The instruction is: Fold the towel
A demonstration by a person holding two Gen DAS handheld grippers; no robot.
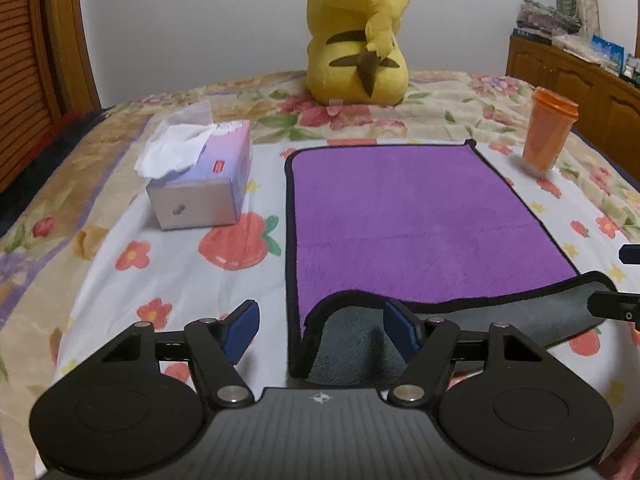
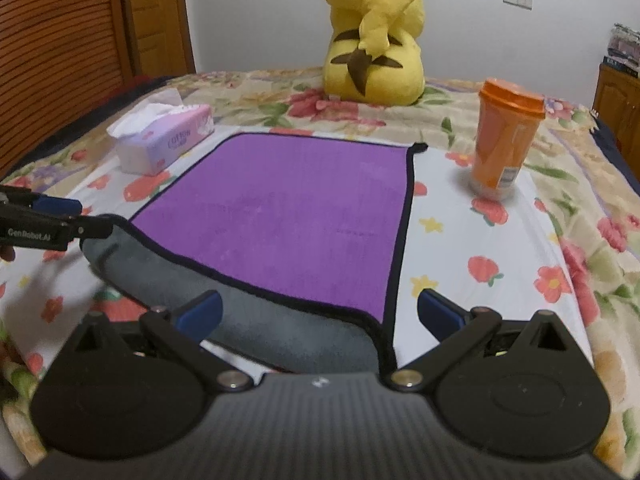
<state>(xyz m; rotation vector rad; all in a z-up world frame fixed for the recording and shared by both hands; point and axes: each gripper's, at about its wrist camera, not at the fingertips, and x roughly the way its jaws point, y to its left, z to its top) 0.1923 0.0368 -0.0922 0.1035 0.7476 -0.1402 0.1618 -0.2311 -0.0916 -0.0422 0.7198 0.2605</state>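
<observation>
A purple towel (image 1: 420,216) with black edging lies flat on the floral bed sheet (image 1: 168,280). Its near edge is turned up and shows the grey underside (image 1: 352,344). My left gripper (image 1: 320,332) stands open around the towel's near left corner; the left pad is clear of the cloth and the right pad (image 1: 402,330) is over the grey flap. My right gripper (image 2: 320,316) is open around the towel's (image 2: 288,216) near right corner, both pads apart from it. Each gripper shows at the edge of the other view: left gripper (image 2: 80,216), right gripper (image 1: 618,280).
A tissue box (image 1: 204,176) sits left of the towel. An orange lidded cup (image 2: 504,140) stands to its right. A yellow plush toy (image 1: 356,36) sits at the far side of the bed. A wooden cabinet (image 1: 572,80) is at the right, a slatted wooden door (image 2: 60,60) at the left.
</observation>
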